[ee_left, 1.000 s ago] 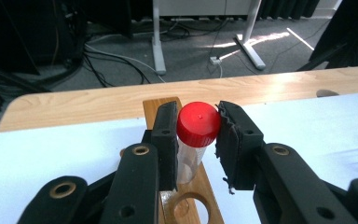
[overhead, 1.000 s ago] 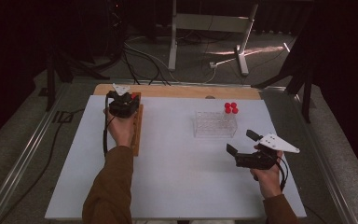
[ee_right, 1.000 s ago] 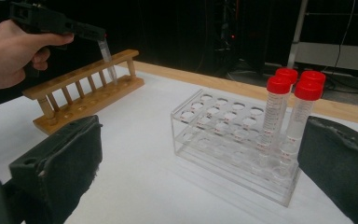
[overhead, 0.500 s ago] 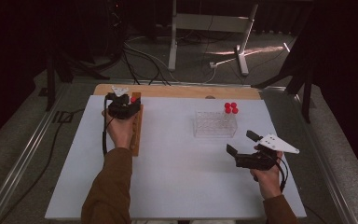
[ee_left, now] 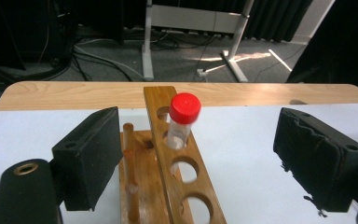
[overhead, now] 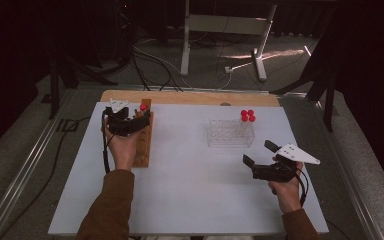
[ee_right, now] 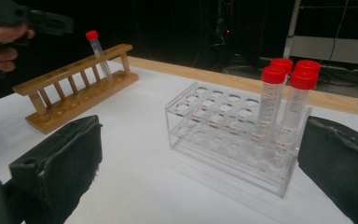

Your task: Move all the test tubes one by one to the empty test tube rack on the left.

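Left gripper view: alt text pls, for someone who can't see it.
A red-capped tube stands tilted in the second hole from the far end of a wooden rack on a white table. The left gripper has just been opening; its black jaws stand wide either side, clear of the tube. Beyond the table lie a dark floor, cables and a metal stand.

Red-capped tube (ee_left: 182, 120) stands tilted in the wooden rack's (ee_left: 168, 154) second hole.

The room is dim, with dark curtains (ee_left: 279, 18) at the back. A grey carpeted floor (overhead: 180, 82) carries black cables (overhead: 145, 60) and a patch of light (overhead: 260, 57). A white metal stand (overhead: 220, 25) stands beyond the white tabletop (overhead: 195, 190), whose far edge is a wooden board (overhead: 190, 97).
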A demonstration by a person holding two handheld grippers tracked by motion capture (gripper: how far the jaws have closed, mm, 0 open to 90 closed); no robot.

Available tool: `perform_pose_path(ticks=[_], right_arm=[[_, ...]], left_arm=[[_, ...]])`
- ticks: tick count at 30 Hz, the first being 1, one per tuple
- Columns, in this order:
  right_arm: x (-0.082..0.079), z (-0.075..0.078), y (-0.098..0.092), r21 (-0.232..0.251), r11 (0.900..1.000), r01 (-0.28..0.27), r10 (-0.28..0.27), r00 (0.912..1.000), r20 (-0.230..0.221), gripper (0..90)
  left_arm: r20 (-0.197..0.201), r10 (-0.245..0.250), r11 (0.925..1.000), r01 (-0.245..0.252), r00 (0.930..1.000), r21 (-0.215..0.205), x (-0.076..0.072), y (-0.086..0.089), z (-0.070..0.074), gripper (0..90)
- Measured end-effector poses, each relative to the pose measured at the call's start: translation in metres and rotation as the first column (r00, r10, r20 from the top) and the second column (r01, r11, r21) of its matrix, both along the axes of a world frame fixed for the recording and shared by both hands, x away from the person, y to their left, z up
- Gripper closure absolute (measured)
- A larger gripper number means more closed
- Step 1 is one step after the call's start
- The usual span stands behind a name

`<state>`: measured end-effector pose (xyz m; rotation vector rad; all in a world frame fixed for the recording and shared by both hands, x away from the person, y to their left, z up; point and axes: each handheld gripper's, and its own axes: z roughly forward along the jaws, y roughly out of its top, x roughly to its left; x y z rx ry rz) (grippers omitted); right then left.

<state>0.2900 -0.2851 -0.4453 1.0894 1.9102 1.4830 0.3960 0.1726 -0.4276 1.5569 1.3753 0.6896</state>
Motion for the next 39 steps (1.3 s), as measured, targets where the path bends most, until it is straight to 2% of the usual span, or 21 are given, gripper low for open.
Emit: perform_pose_path(ticks=[9,14,16,18,24,30,32,39], right_arm=[[0.002,0.002,0.0,-0.011,1.0,0.012,-0.012,0.9999,-0.005,0.0],[0.006,0.009,0.001,-0.021,1.0,0.018,-0.018,0.9998,-0.003,0.0],[0.009,0.011,0.001,-0.02,1.0,0.023,-0.023,0.9997,-0.006,0.0],[0.014,0.013,0.001,-0.019,0.999,0.03,-0.03,0.9994,-0.016,0.0],[0.025,0.021,0.001,-0.044,0.998,0.053,-0.053,0.9986,-0.003,0.0],[0.042,0.026,-0.007,-0.049,0.995,0.09,-0.091,0.9958,-0.01,1.0],[0.047,0.026,-0.009,-0.048,0.993,0.106,-0.107,0.9941,-0.02,1.3],[0.068,0.021,-0.014,-0.075,0.987,0.14,-0.144,0.9887,-0.044,8.5]], left_arm=[[0.021,-0.069,0.9973,0.07,0.9974,-0.022,-0.029,0.004,0.006,2.1],[0.05,-0.115,0.9927,0.117,0.992,-0.031,-0.049,0.005,0.01,0.6],[0.071,-0.128,0.9902,0.131,0.9892,-0.046,-0.059,0.005,0.01,0.6],[0.085,-0.146,0.9879,0.15,0.9856,-0.039,-0.069,0.005,0.01,0.5],[0.112,-0.181,0.9819,0.186,0.977,-0.036,-0.09,0.008,0.011,0.5],[0.126,-0.188,0.9808,0.193,0.9741,-0.028,-0.101,0.009,0.008,0.5],[0.122,-0.201,0.9781,0.206,0.972,-0.029,-0.103,0.008,0.006,0.5],[0.128,-0.209,0.9763,0.214,0.9696,-0.03,-0.106,0.009,0.003,0.5]])
